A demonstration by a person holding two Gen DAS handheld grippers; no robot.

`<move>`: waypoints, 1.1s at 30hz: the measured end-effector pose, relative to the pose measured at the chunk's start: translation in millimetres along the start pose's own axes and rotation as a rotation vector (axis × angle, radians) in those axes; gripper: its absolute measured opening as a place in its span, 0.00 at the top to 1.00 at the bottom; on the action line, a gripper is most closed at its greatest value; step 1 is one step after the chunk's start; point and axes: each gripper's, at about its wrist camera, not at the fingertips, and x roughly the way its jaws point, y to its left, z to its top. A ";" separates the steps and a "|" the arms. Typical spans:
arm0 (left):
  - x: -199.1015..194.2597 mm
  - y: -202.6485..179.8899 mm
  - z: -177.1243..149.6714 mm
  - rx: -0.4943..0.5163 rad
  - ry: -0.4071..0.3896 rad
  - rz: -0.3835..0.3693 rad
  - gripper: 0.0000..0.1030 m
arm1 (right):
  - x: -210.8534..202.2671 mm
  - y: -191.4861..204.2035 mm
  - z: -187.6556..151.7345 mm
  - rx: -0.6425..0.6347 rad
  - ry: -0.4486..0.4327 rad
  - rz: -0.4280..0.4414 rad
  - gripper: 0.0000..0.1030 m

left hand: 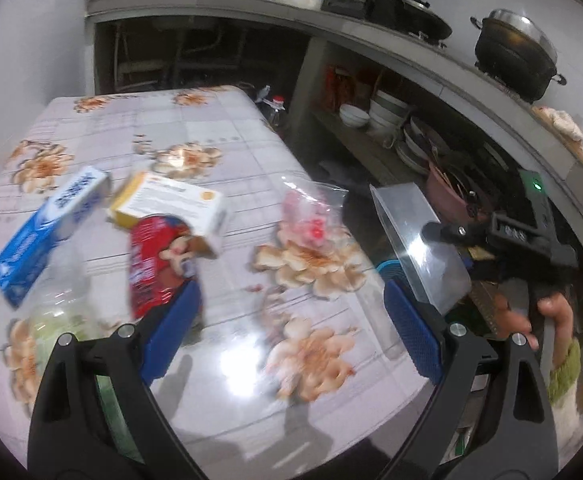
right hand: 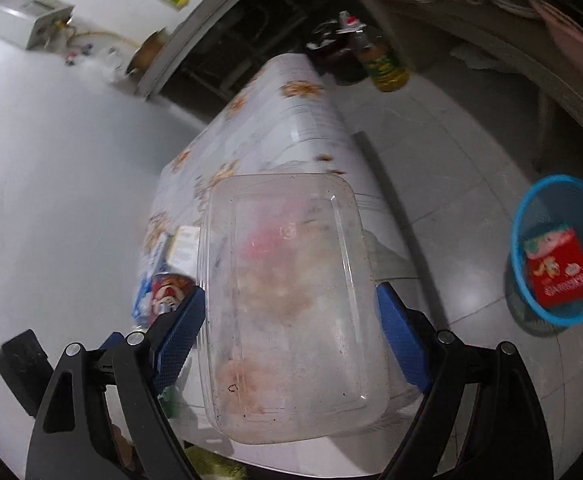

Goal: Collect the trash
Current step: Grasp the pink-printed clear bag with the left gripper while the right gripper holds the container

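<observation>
A worktop [left hand: 219, 128] under a glossy cloth printed with orange flowers fills the middle, with lamp glare on its near part. Behind it a grey stone counter [left hand: 371, 36] runs along a white wall [left hand: 31, 40]. On the counter stand a black pot [left hand: 515, 56] with a metal lid and a dark wok [left hand: 423, 20]. The shelf [left hand: 355, 136] below it holds stacked white bowls [left hand: 375, 110] and plates. The floor [right hand: 431, 136] is pale tile.
</observation>
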 end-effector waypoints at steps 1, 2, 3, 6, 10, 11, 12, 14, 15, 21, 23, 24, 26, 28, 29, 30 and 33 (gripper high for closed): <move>6.6 -3.8 2.0 0.002 0.000 0.004 0.14 | -2.1 -5.0 -0.7 0.013 -0.003 0.008 0.19; 16.9 -10.0 5.2 0.010 0.000 0.007 0.13 | -5.3 -8.4 -1.8 0.020 -0.006 0.015 0.19; 23.4 -12.8 7.4 0.012 0.006 0.008 0.14 | -8.2 -13.2 -3.1 0.027 -0.011 0.017 0.19; 49.7 -25.6 16.4 0.010 0.018 0.010 0.14 | -13.7 -24.9 -4.9 0.042 -0.015 0.011 0.19; 88.7 -46.3 30.8 0.079 0.045 0.057 0.14 | -20.9 -38.8 -7.9 0.073 -0.022 0.025 0.19; 99.1 -51.6 33.3 0.104 0.053 0.074 0.14 | -22.3 -41.8 -8.7 0.079 -0.023 0.028 0.19; 107.1 -55.5 35.2 0.122 0.060 0.085 0.14 | -22.4 -44.8 -8.9 0.086 -0.023 0.031 0.19; 124.7 -63.9 38.4 0.164 0.082 0.130 0.14 | -22.1 -49.5 -8.2 0.094 -0.022 0.035 0.19; 134.2 -68.5 39.0 0.194 0.090 0.154 0.14 | -21.9 -52.9 -8.1 0.100 -0.020 0.038 0.19; 166.6 -72.2 36.3 0.253 0.173 0.157 0.33 | -19.5 -62.8 -6.4 0.127 -0.013 0.041 0.19; 175.2 -66.8 34.4 0.242 0.201 0.166 0.41 | -18.8 -64.4 -7.1 0.134 -0.012 0.042 0.19; 177.8 -63.3 33.3 0.229 0.215 0.163 0.45 | -18.3 -65.5 -7.2 0.138 -0.012 0.041 0.19; 182.1 -57.5 31.3 0.211 0.231 0.163 0.50 | -18.2 -67.5 -7.3 0.143 -0.014 0.040 0.19; 182.0 -54.7 29.9 0.208 0.224 0.159 0.53 | -17.4 -70.8 -8.1 0.154 -0.016 0.040 0.19; 182.4 -54.6 29.8 0.211 0.224 0.159 0.55 | -17.0 -71.8 -8.3 0.158 -0.016 0.041 0.19; 182.3 -55.2 30.2 0.213 0.222 0.158 0.58 | -16.6 -74.1 -8.5 0.165 -0.017 0.041 0.19; 182.2 -56.7 31.0 0.216 0.218 0.154 0.67 | -16.8 -80.0 -9.4 0.183 -0.017 0.043 0.19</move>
